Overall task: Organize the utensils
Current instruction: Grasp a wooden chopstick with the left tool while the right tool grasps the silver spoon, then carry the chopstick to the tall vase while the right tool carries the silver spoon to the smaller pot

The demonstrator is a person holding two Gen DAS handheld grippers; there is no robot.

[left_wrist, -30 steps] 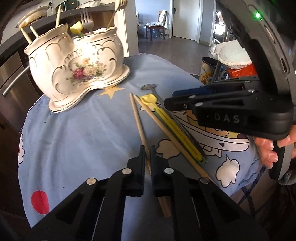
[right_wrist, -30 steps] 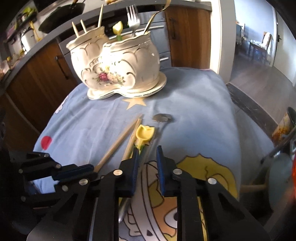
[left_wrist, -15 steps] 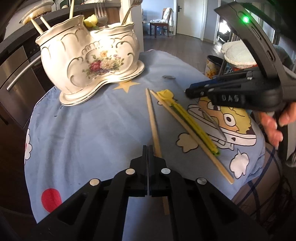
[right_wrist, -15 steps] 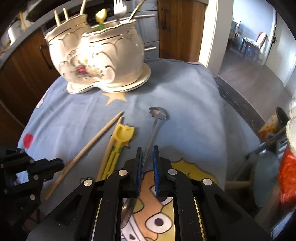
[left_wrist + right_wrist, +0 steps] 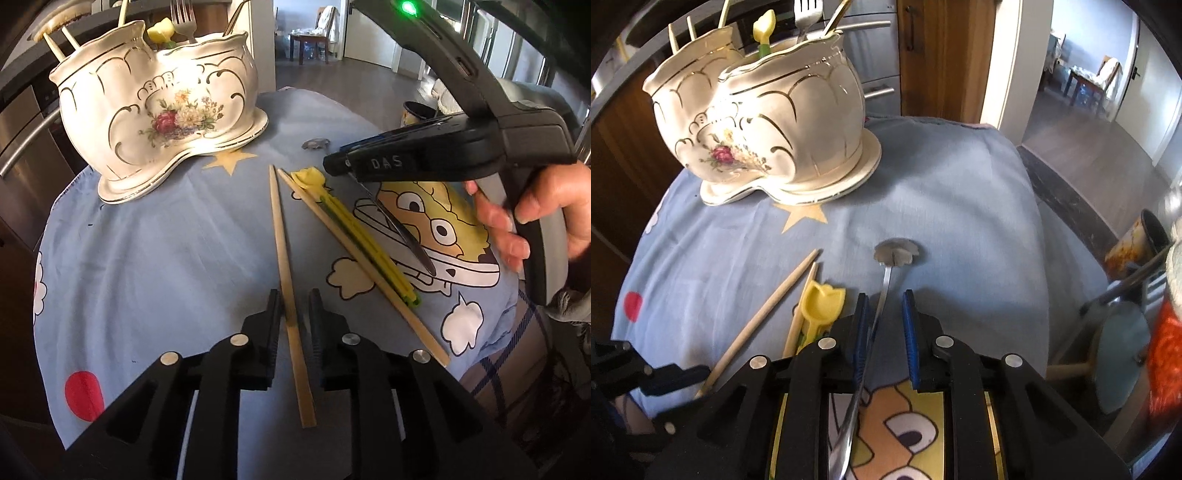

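A white floral ceramic holder (image 5: 159,110) (image 5: 768,122) stands at the back of the table with a fork, chopsticks and a yellow utensil in it. My left gripper (image 5: 293,306) is open, its fingers on either side of a wooden chopstick (image 5: 282,236) lying on the cloth. A second chopstick (image 5: 354,254) and a yellow-green plastic utensil (image 5: 354,225) (image 5: 820,306) lie to its right. My right gripper (image 5: 884,314) (image 5: 332,162) is open around the handle of a metal spoon (image 5: 895,253) with a flower-shaped bowl.
The table wears a blue cartoon cloth (image 5: 166,251) (image 5: 960,192). Kitchen cabinets (image 5: 945,55) stand behind the holder. A stool (image 5: 1119,347) and a bin (image 5: 1137,240) stand off the table's right edge.
Both grippers have opened from nearly shut. The left now straddles the chopstick, the right straddles the spoon handle. Both have moved forward toward the holder.
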